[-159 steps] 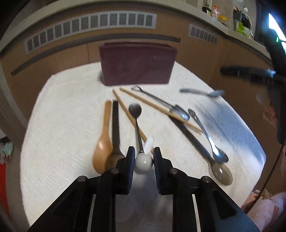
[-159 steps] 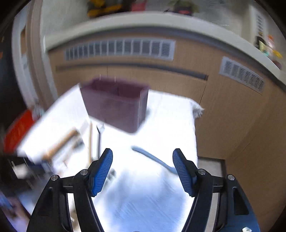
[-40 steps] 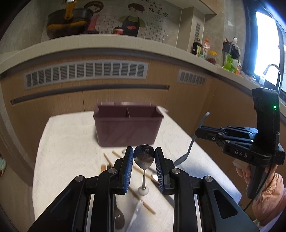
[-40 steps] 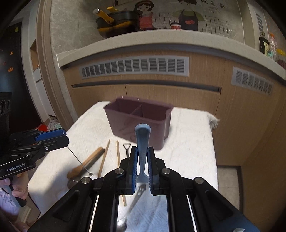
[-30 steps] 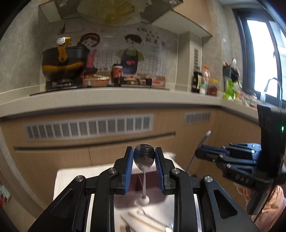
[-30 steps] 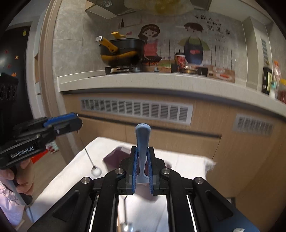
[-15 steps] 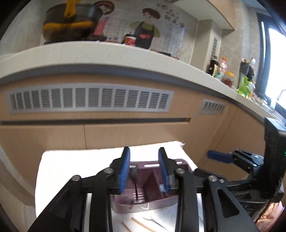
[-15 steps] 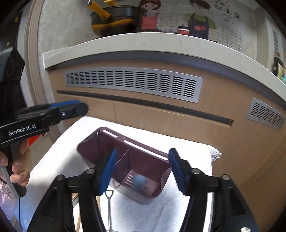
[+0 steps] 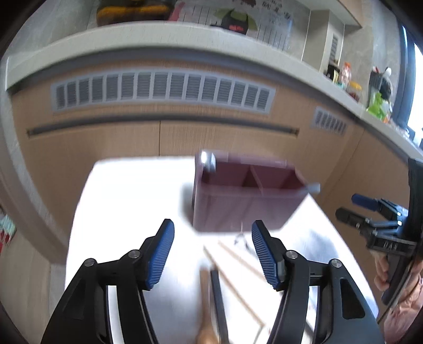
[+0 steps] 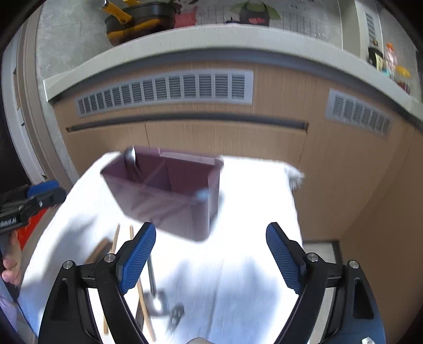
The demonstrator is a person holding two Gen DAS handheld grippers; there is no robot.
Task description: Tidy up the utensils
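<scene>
A white towel [image 9: 127, 201] is covering the bench [image 10: 253, 201], which is standing in front of wood-faced cabinets [image 10: 264, 143] with grey vent grilles [image 9: 164, 90] under a pale countertop [image 10: 185, 39] carrying a dark pot [image 10: 140, 16] with yellow handles. A maroon two-compartment utensil holder [image 9: 246, 201] is sitting toward the far end of the towel; a metal spoon [image 9: 207, 161] is leaning in its left compartment, bowl upward, and a pale blue-grey handle [image 10: 202, 195] is poking up at the near right corner, though blur is hiding which compartment it is in. Chopsticks [image 10: 137, 285], a wooden spoon [image 9: 205, 312], a dark-handled utensil [image 9: 218, 299] and other blurred metal pieces are lying loose on the towel nearer the cameras. The right half of the towel is lying bare up to its frayed far corner [image 10: 294, 176], with floor showing beyond the right edge. The left gripper [image 9: 212, 251] is tilting down toward the loose utensils, its jaws opening with nothing between them. The right gripper [image 10: 211, 254] is tilting down likewise beside it, jaws opening wide and empty, each held by a hand [image 10: 10, 264] at the frame edge.
</scene>
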